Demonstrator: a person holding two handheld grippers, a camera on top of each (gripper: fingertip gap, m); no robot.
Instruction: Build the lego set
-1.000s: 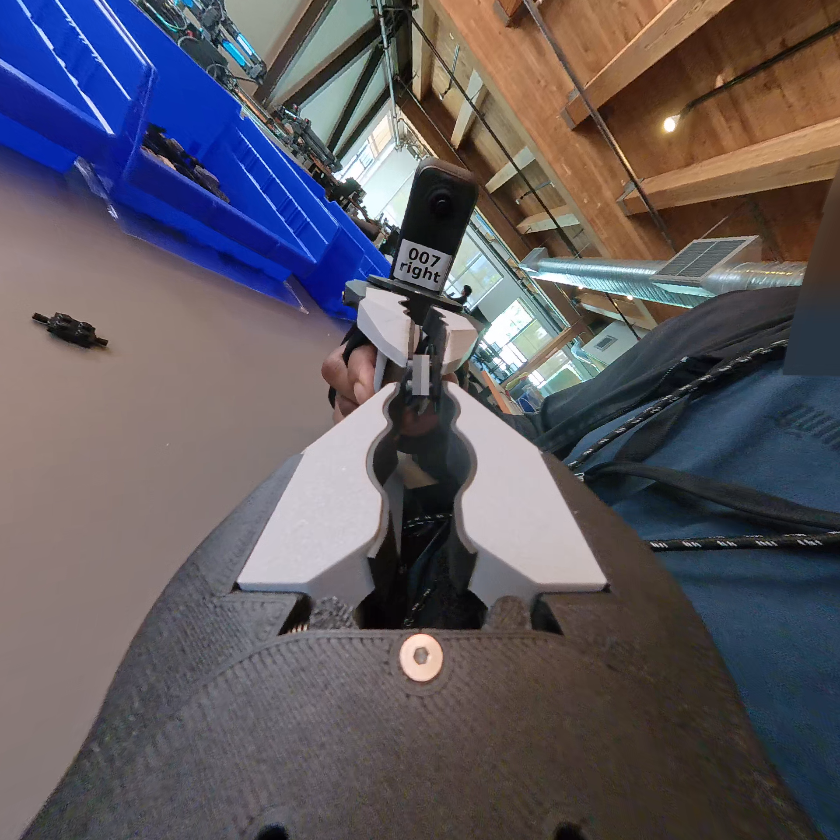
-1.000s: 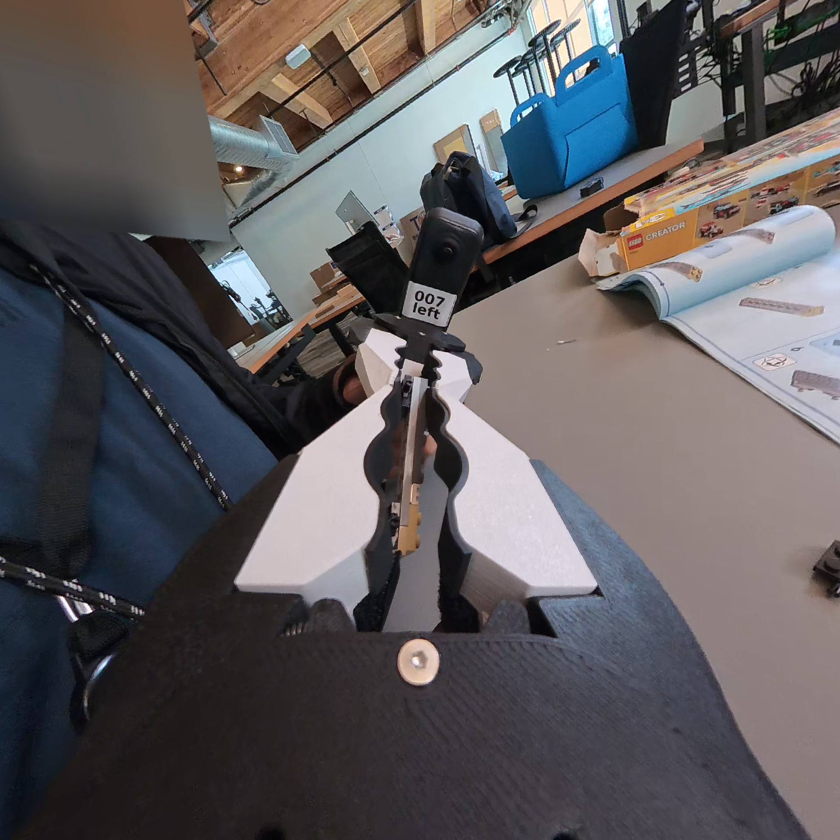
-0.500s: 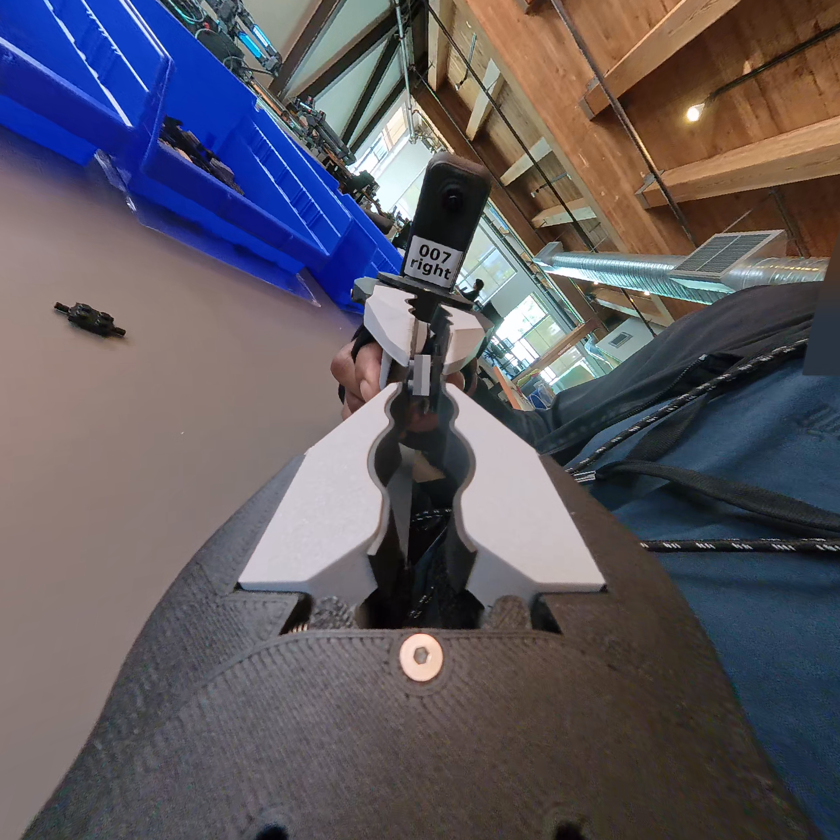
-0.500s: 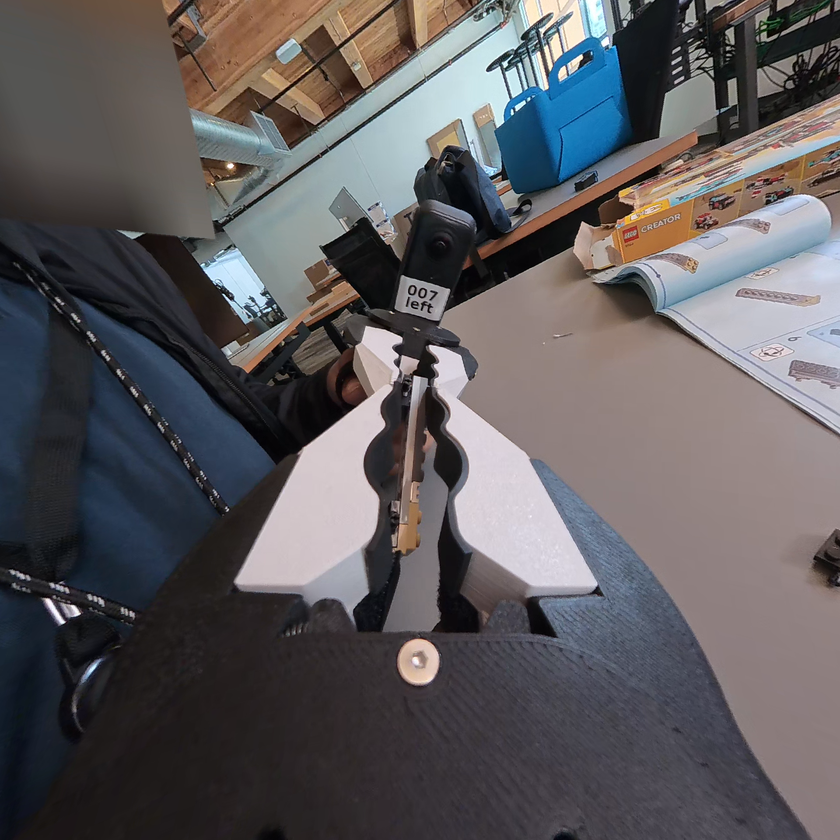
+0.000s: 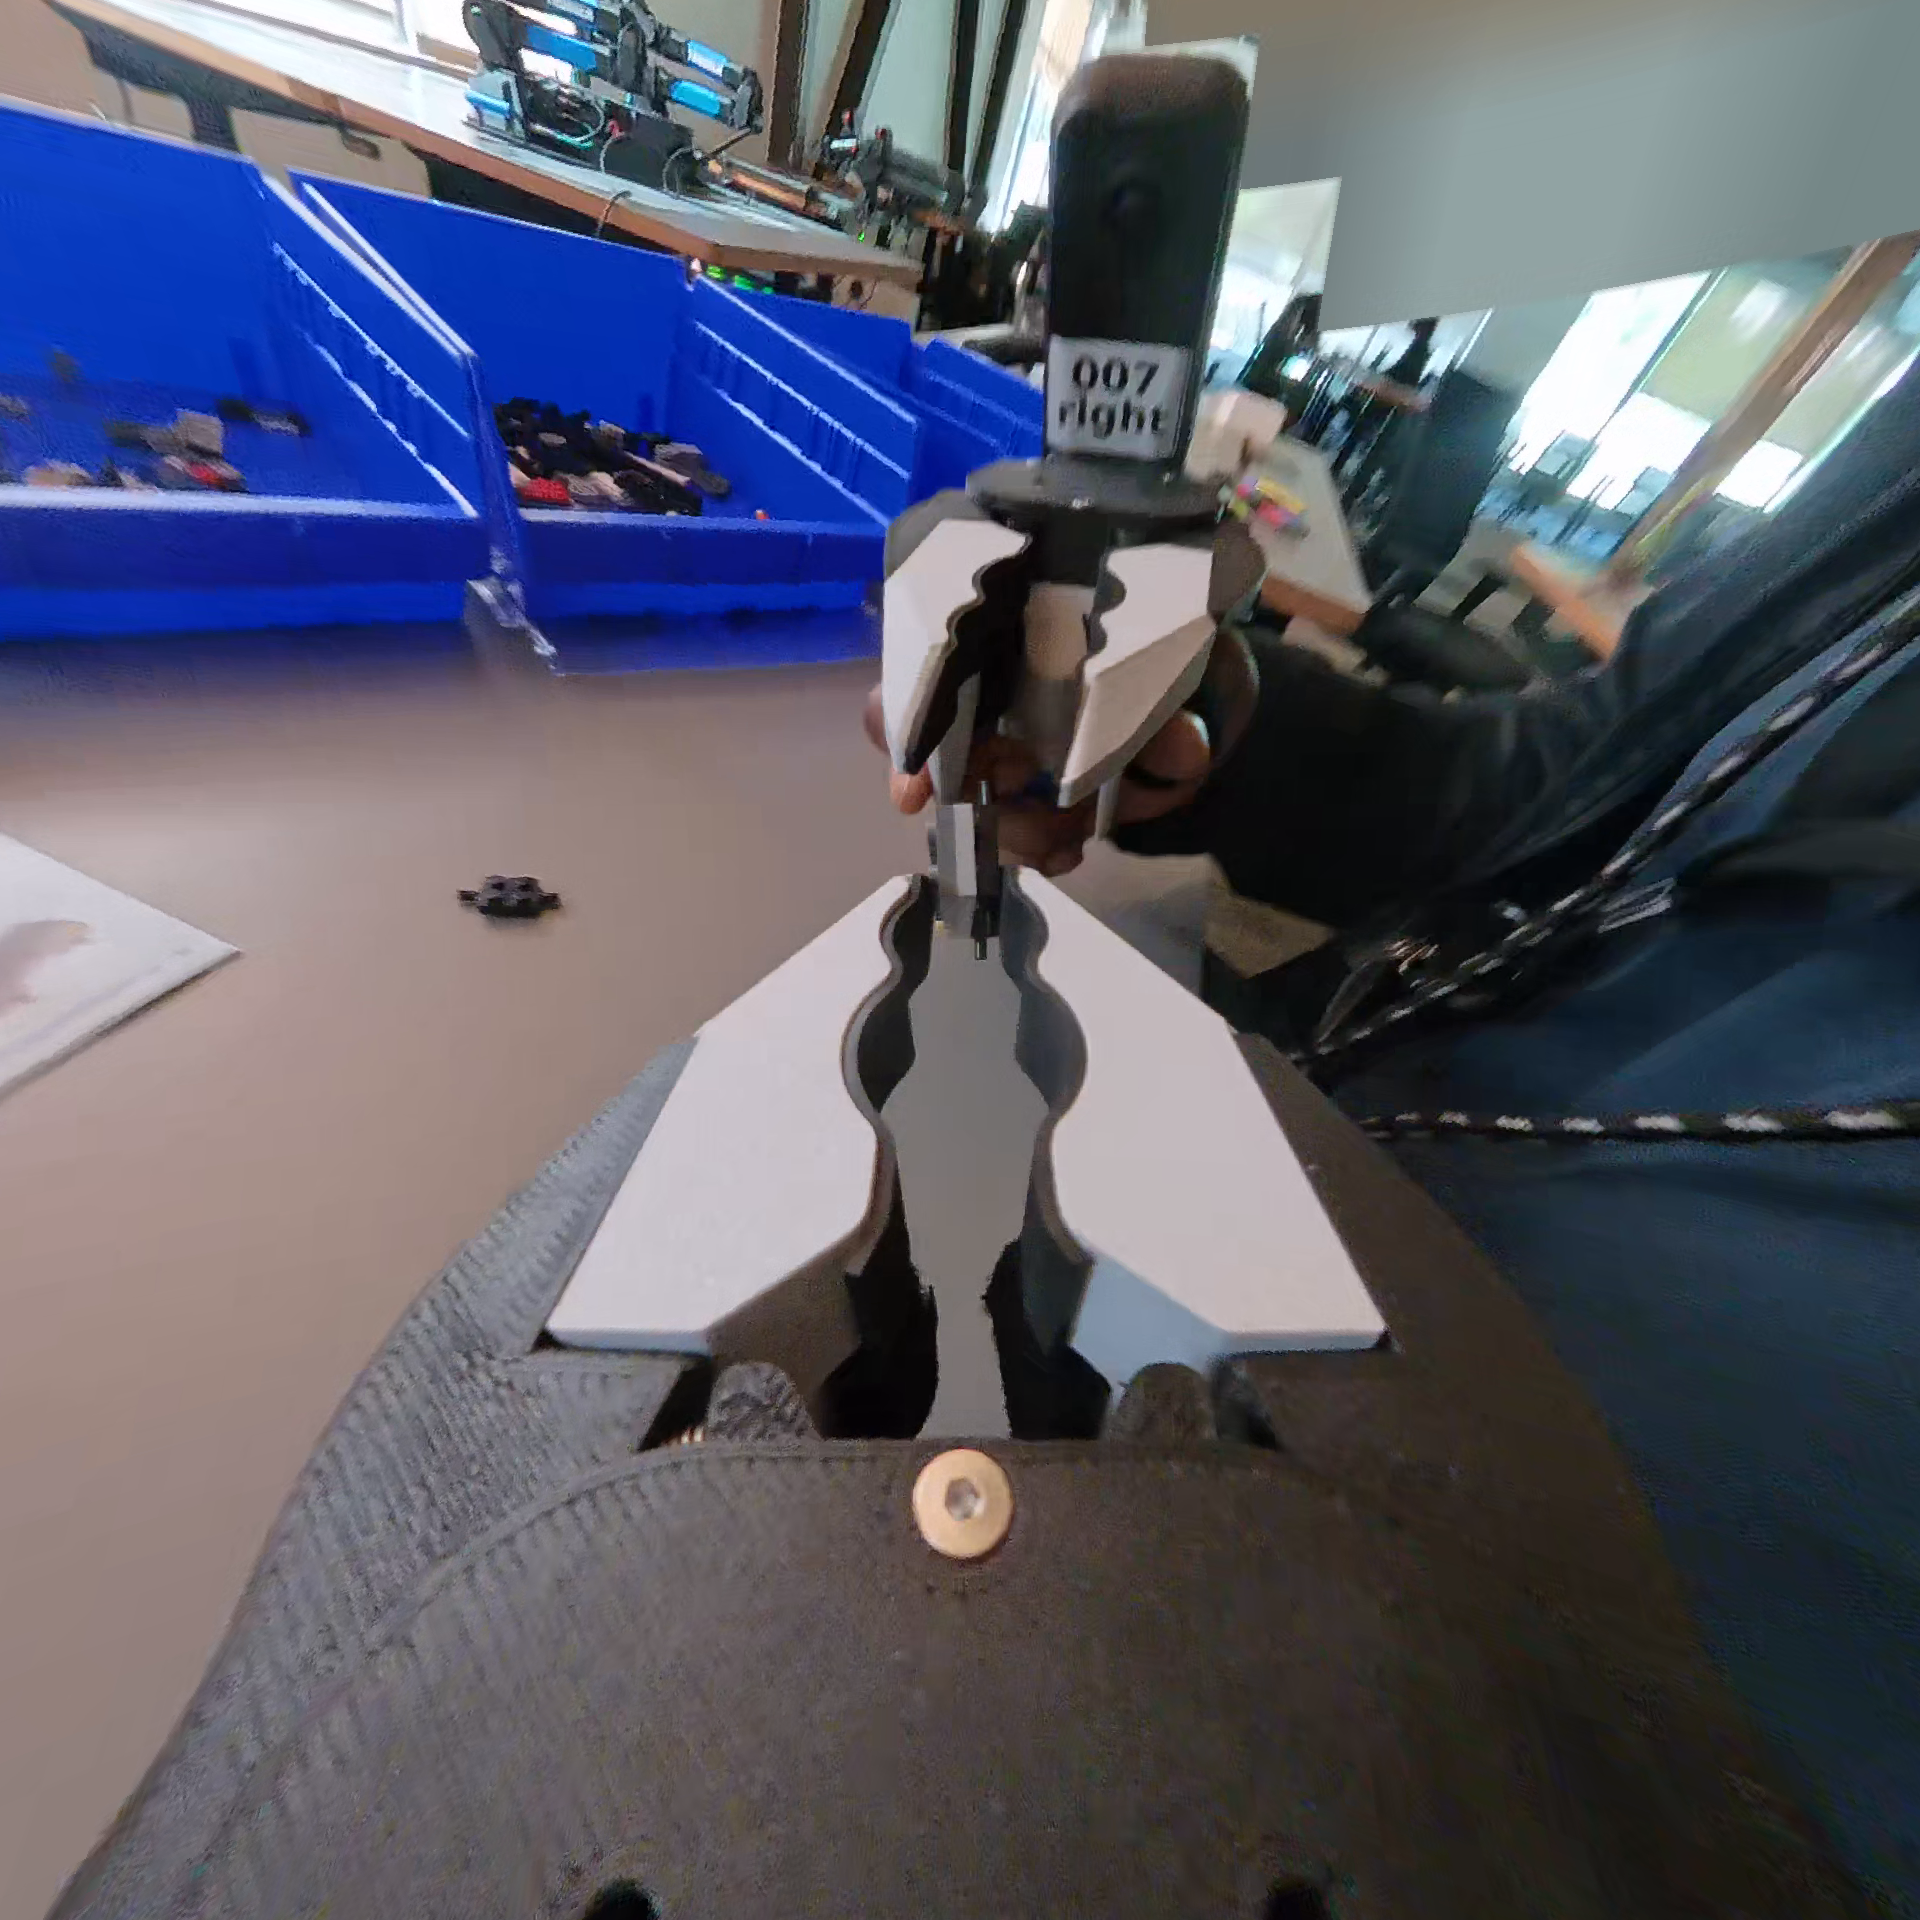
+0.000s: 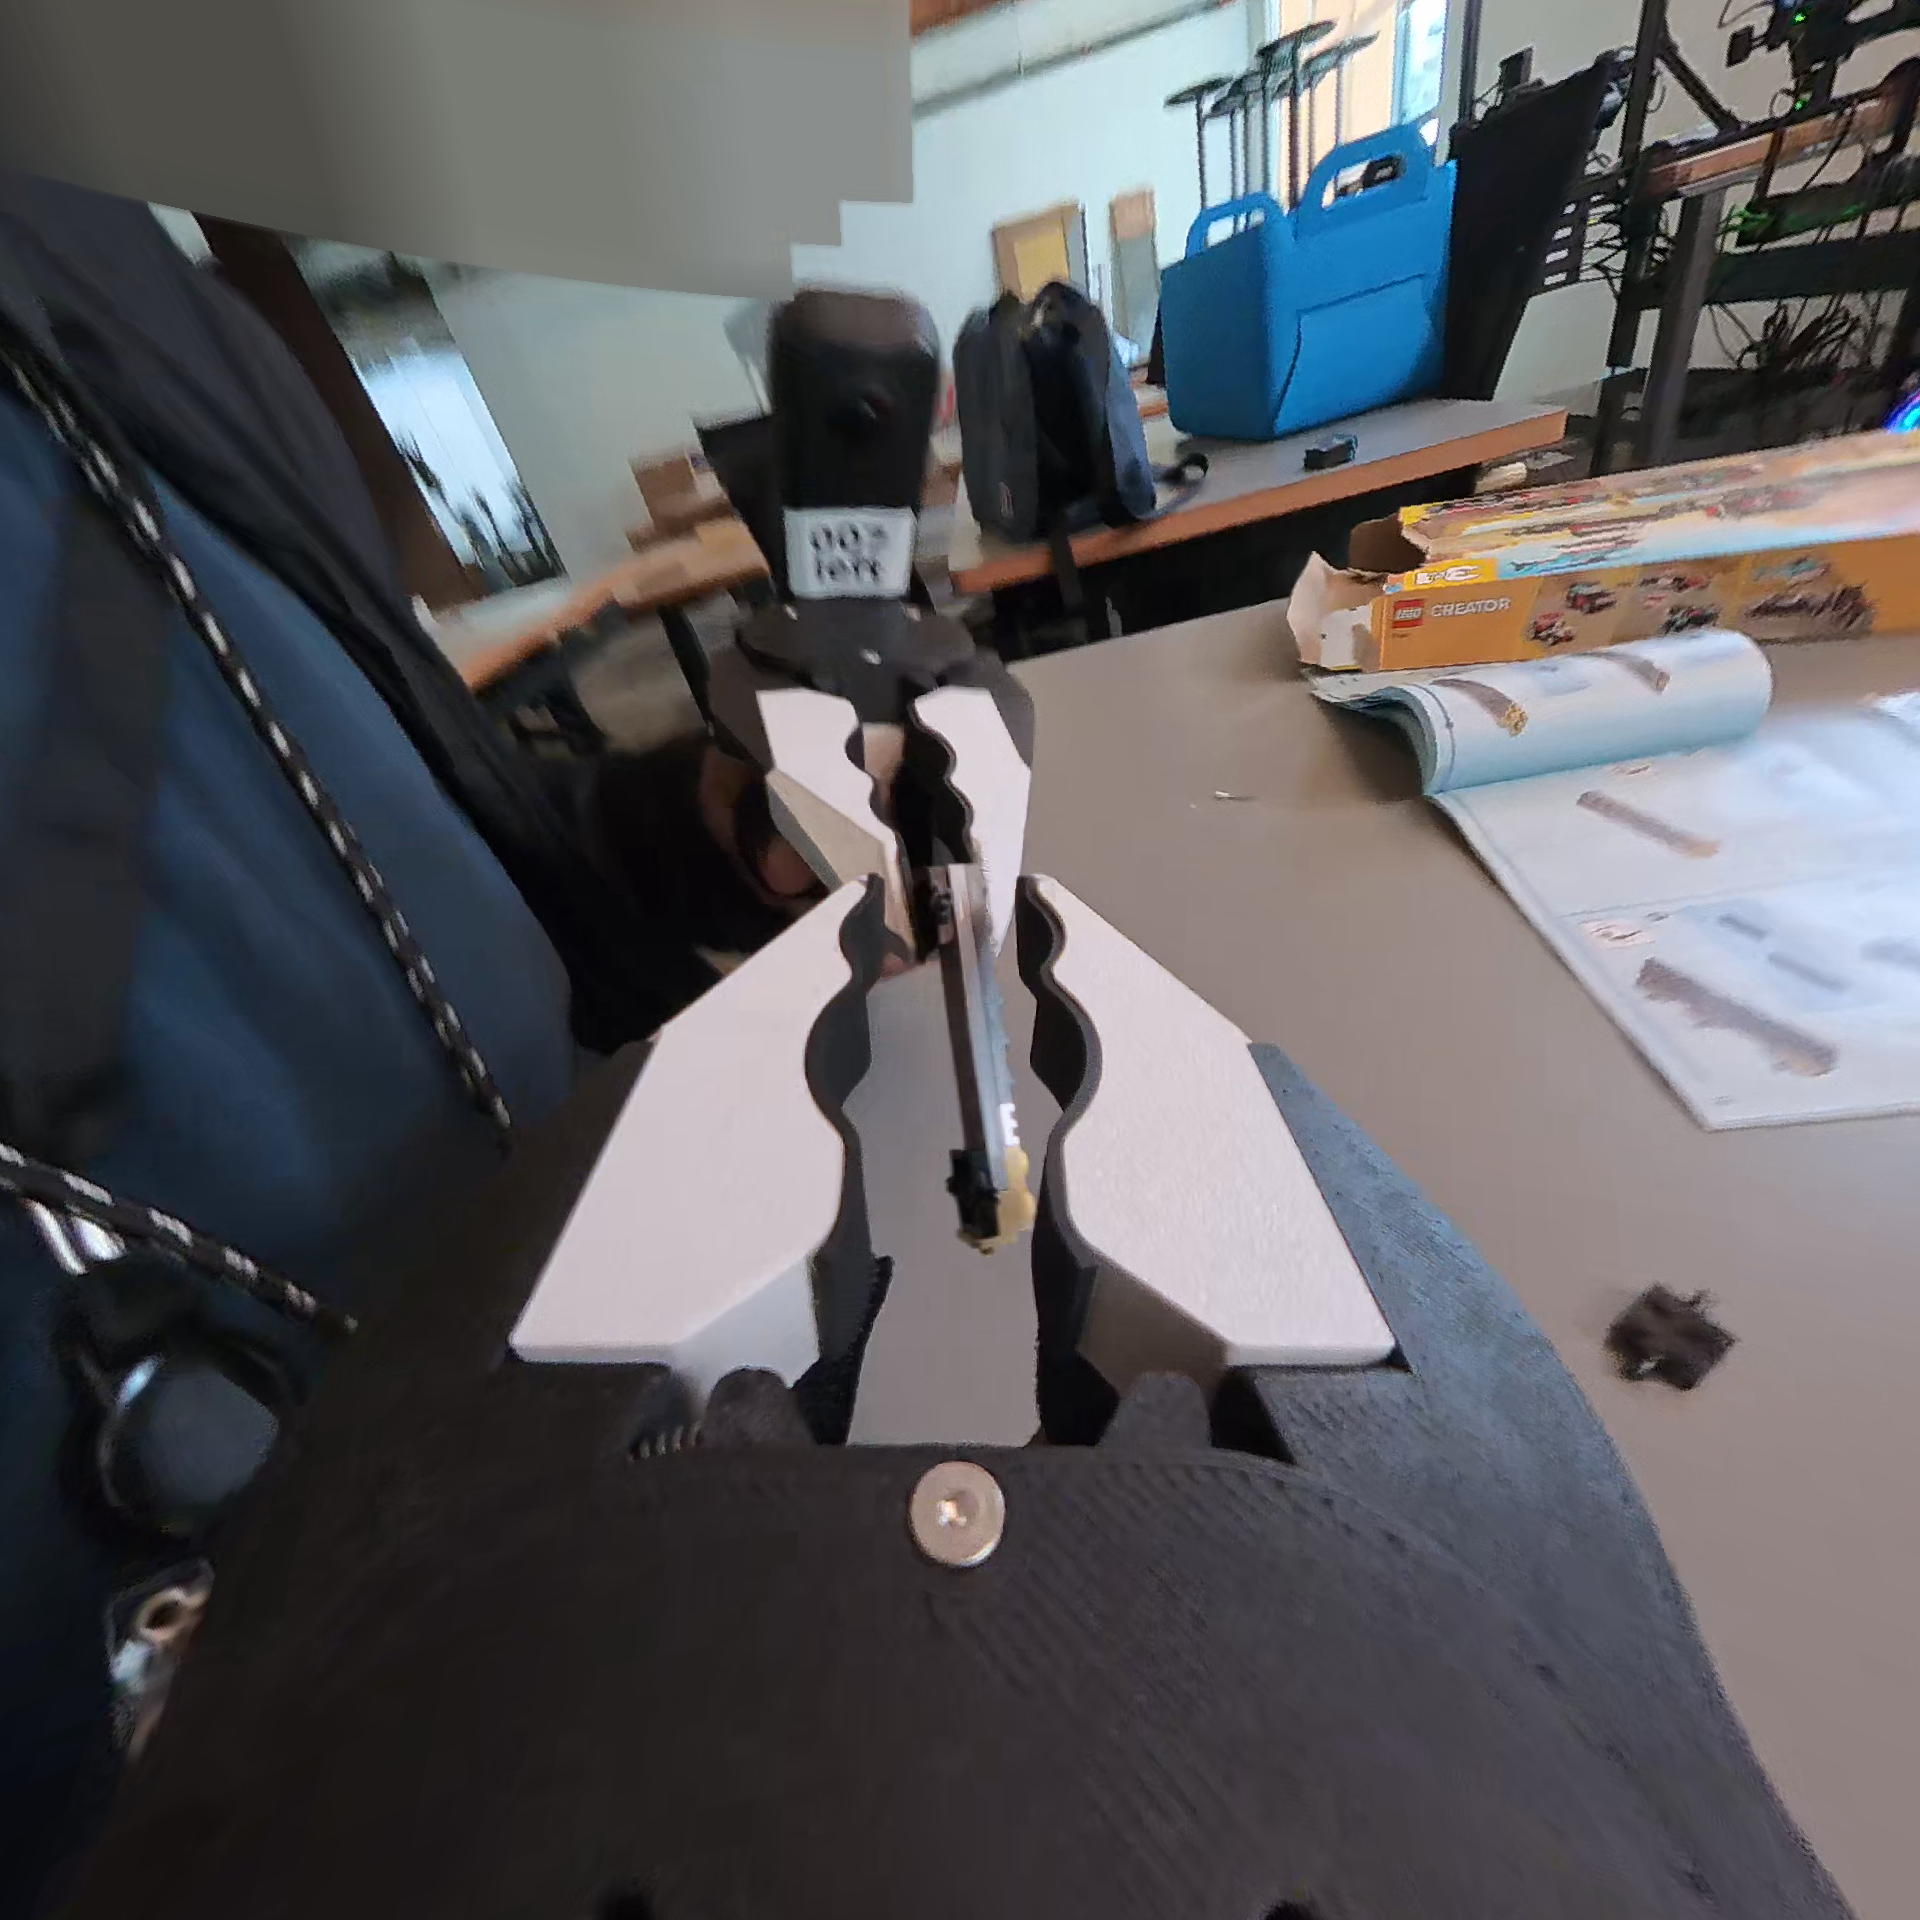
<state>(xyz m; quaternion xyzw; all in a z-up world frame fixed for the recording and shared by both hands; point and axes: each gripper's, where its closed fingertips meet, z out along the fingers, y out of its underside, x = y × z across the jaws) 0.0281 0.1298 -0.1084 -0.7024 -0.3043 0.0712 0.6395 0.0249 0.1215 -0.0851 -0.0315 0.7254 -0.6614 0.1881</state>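
A thin, long lego assembly (image 6: 977,1060), grey and black with a tan end, is held in the air between the two grippers. My left gripper (image 5: 964,891) is shut on one end of it, which shows as a small grey piece (image 5: 961,857) at its tips. My right gripper (image 6: 945,894) is open, with its jaws on either side of the assembly and apart from it. The two grippers face each other tip to tip above the grey table (image 5: 312,1039). The right gripper also shows in the left wrist view (image 5: 997,779), and the left gripper in the right wrist view (image 6: 940,914).
A small black lego piece (image 5: 509,894) lies loose on the table; it also shows in the right wrist view (image 6: 1668,1335). Blue bins (image 5: 623,582) with loose pieces stand at the far edge. An open instruction booklet (image 6: 1714,935) and a lego box (image 6: 1621,592) lie to the right. The person's torso (image 6: 260,935) is close behind. The tips of both grippers are at nearly the same place.
My right gripper has opened and let go of the assembly, which my left gripper still holds. Both grippers have tilted down, so the views show the table instead of the ceiling.
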